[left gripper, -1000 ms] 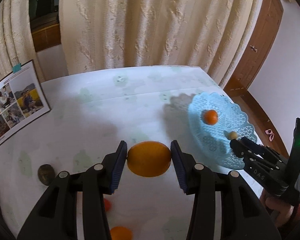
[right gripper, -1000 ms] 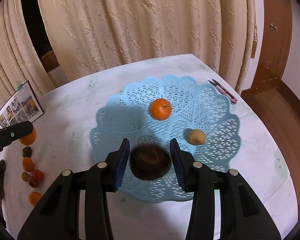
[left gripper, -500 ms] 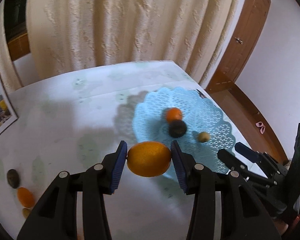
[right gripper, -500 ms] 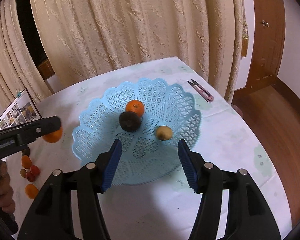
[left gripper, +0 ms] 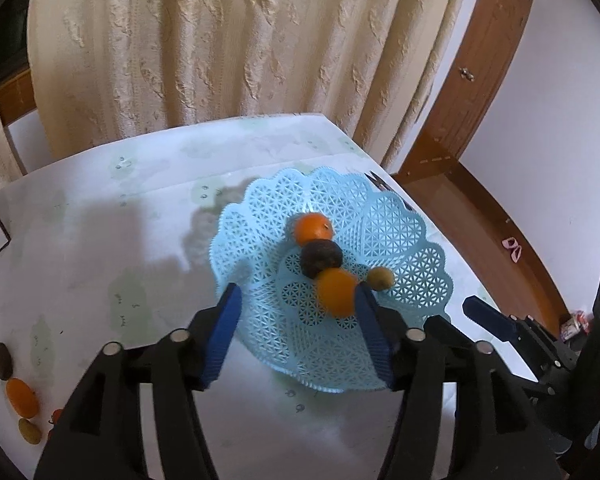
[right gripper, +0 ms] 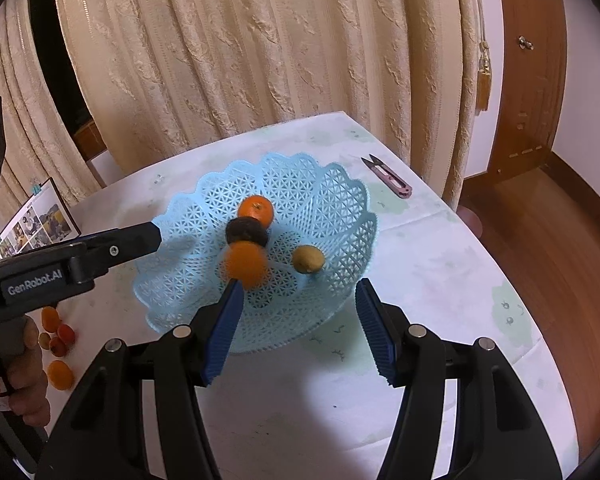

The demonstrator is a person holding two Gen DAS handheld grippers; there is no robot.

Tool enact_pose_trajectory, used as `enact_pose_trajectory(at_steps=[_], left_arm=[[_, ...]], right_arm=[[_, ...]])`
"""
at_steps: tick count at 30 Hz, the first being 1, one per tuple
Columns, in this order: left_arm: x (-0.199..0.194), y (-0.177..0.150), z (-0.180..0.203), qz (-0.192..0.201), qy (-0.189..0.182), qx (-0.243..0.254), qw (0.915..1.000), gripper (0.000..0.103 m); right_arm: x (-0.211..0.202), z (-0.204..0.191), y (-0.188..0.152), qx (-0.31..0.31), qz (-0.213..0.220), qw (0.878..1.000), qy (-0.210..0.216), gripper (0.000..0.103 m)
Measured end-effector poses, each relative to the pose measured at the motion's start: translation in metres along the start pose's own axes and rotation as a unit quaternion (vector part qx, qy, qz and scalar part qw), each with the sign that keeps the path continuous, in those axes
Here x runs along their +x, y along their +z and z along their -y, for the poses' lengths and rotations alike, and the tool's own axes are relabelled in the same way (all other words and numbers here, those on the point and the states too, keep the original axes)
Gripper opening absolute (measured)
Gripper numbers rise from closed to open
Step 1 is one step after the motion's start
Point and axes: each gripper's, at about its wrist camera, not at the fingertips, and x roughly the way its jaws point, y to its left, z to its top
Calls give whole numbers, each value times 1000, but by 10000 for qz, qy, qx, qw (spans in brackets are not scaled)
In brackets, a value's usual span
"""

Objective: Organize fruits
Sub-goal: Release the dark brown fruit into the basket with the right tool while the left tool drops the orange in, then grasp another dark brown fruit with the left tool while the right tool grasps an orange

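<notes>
Above basket [left gripper: 384, 216]: left hand-held gripper [left gripper: 300, 332] spread, orange [left gripper: 336, 293] loose.

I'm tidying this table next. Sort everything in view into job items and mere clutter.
Job: blue basket; in it an orange, dark fruit, blurred orange, kiwi; loose fruits on the table.

Clutter: thread snips, photo sheet.
</notes>
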Motion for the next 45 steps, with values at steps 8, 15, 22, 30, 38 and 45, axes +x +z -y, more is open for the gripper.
enact_pose_trajectory(at_steps=[8, 15, 22, 30, 38, 45], left_arm=[[-24, -5, -37, 131, 373, -203, 9990, 60], [-48, -18, -97, 122, 871, -671, 9939, 62], [-74, -39, -172, 151, 1402, -1292, 9815, 62], [-84, -64, -243, 63, 1813, -1796, 9669, 66], [-65, -78, -275, -133, 1881, -1897, 9636, 66], [-46, -87, -288, -318, 1792, -1911, 9645, 54]], right_arm=[[0, -37, 4, -269, 119, 9992, 286, 60], [5, -91, -1, -659, 15, 9954, 698, 60], [10, -146, -22, -1042, -285, 9879, 1111, 60], [11, -201, -56, -1509, -672, 9740, 1549, 68], [17, -231, -73, -1725, -868, 9676, 1629, 68], [21, -236, -78, -1691, -985, 9682, 1559, 68]])
